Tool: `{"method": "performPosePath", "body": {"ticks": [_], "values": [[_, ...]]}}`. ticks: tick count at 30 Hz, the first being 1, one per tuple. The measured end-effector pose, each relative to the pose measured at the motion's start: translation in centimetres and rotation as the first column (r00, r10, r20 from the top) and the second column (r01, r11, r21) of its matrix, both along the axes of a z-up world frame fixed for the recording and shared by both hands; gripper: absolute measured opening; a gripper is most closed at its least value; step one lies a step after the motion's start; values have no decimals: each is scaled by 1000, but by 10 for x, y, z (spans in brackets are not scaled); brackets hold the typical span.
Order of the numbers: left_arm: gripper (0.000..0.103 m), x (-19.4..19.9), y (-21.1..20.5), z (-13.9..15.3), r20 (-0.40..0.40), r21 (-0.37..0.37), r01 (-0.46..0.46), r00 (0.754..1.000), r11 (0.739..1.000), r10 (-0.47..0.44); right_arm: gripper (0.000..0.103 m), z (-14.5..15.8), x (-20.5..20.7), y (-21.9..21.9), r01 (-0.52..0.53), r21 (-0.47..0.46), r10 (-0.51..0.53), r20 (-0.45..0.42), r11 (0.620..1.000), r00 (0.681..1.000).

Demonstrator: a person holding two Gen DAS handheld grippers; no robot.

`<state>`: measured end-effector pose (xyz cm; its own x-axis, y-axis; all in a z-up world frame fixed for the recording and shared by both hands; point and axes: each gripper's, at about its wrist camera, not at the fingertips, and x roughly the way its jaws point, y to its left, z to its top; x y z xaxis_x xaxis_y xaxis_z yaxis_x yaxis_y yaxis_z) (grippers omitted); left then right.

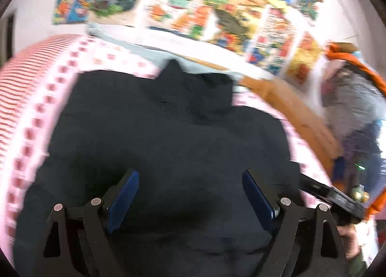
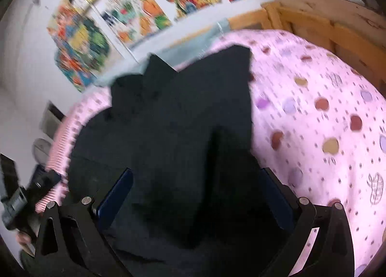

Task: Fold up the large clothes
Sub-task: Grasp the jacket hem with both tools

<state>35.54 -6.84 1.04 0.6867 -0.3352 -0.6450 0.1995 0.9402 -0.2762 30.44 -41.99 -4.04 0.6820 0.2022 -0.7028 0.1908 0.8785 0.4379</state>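
Note:
A large black garment (image 1: 168, 146) lies spread on a pink patterned bed cover (image 1: 29, 132). My left gripper (image 1: 190, 175) is open just above the garment's near part, nothing between its blue pads (image 1: 125, 195). The right gripper shows at the right edge of the left wrist view (image 1: 337, 199). In the right wrist view the same garment (image 2: 173, 132) fills the middle, with a raised fold running down its centre. My right gripper (image 2: 197, 173) is open above it, holding nothing. The left gripper shows at the left edge of that view (image 2: 21, 197). Both views are blurred.
The pink cover (image 2: 325, 120) spreads to the right of the garment. A wooden bed frame (image 2: 313, 23) runs along the far side, also in the left wrist view (image 1: 301, 118). Colourful posters (image 1: 205, 7) hang on the white wall behind. A person stands at right (image 1: 354, 113).

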Motion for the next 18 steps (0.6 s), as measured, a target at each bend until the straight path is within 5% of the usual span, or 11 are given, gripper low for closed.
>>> {"method": "performPosePath", "body": {"ticks": [4,5,6,8,11,15,18], "values": [[88,17,37,-10,-11,126,-110,994,986,112,101,-5,0,0,24,-6,-24,-39,1000,999],[88,21,45,-13,-29,131,-128,991,983,132,94,-2,0,2,21,-26,-23,-43,999,999],[88,25,52,-16,-45,126,-141,988,982,148,86,3,0,7,22,-66,-25,-43,998,999],[88,31,63,-22,-73,109,-160,983,981,168,40,13,5,10,0,-80,-3,-37,997,999],[88,38,68,-29,-86,120,-156,982,980,167,21,31,13,13,25,-146,-28,-22,989,999],[88,49,60,-41,-103,191,-135,982,972,156,21,37,29,15,41,-263,-46,-15,964,999],[93,55,57,-53,-136,219,-131,977,967,163,21,20,42,10,23,-266,-42,-63,964,997]]}}
